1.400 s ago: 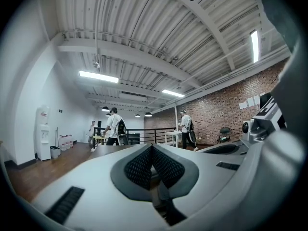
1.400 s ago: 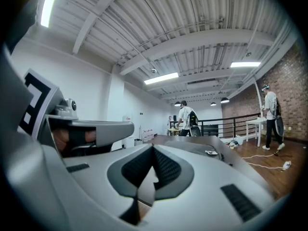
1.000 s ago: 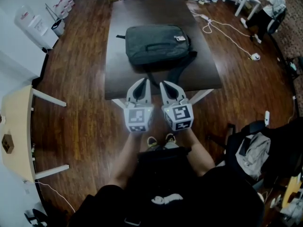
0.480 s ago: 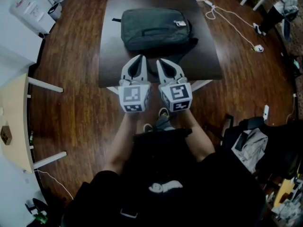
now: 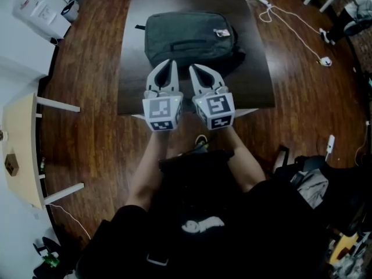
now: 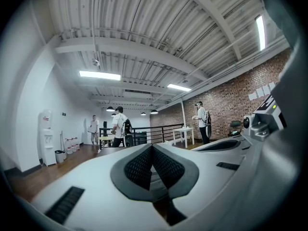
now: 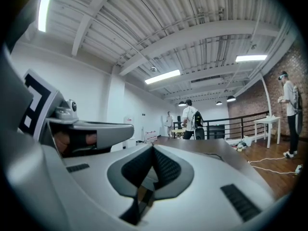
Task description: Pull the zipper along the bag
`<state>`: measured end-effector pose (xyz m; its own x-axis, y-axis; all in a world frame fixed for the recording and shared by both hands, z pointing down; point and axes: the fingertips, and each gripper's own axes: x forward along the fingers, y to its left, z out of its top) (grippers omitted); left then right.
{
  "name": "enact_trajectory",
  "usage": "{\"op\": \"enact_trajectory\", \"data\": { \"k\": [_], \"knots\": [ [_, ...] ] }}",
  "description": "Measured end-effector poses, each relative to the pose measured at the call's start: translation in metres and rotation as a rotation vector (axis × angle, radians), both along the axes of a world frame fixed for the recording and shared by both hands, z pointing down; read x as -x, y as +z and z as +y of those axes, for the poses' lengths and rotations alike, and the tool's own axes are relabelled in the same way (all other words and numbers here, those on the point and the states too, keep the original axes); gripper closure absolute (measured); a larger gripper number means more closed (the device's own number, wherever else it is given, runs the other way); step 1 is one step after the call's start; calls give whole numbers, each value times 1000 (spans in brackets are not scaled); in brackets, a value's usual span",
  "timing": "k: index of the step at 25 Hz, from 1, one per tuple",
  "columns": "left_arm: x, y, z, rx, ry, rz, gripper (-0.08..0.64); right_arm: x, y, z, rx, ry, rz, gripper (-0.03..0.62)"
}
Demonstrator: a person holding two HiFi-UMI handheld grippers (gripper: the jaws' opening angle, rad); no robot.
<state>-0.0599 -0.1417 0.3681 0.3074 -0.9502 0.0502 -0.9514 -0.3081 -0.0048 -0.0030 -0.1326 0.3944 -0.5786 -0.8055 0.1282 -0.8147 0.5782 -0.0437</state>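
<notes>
Dark brown rectangular tabletop (image 5: 131, 92) over plank floor, long axis running away from the person.

Dark grey-green soft fabric bag (image 5: 168, 28) lying flat on the tabletop, about centred, long side across.

Left white gripper with marker cube (image 5: 169, 64) and right white gripper of the same build (image 5: 196, 68) held side by side above the near part of the tabletop, tips toward the bag's near edge; contact with the bag not evident. Jaws of both pressed together tip to tip, nothing between them in either gripper view.

Short dark carry handle (image 5: 189, 39) on the top panel; small white tag (image 5: 221, 32) at the far right corner.

Zipper and pull too small to make out.

Handling, as judgement: light, limp, prone to bunch and slide on the smooth tabletop. Best to pin fabric beside the zipper's end with one gripper, pinch the pull tab with the other, draw along the track; tab likely small and slippery
</notes>
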Motion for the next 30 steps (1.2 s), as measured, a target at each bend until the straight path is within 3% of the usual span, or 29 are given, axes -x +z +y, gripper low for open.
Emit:
{"op": "enact_trajectory", "data": {
  "k": [12,22,29,30],
  "knots": [
    [-3,6,-34,14,-37,-26,563,1,9,-37,21,-45,-22,572],
    [32,33,-73,62,-36,-8,563,30,31,-73,51,-51,23,572],
    [67,56,-136,101,-5,11,563,61,74,-121,102,-58,208,562],
    [71,59,-144,105,0,14,563,67,84,-127,116,-67,250,514]
  ]
}}
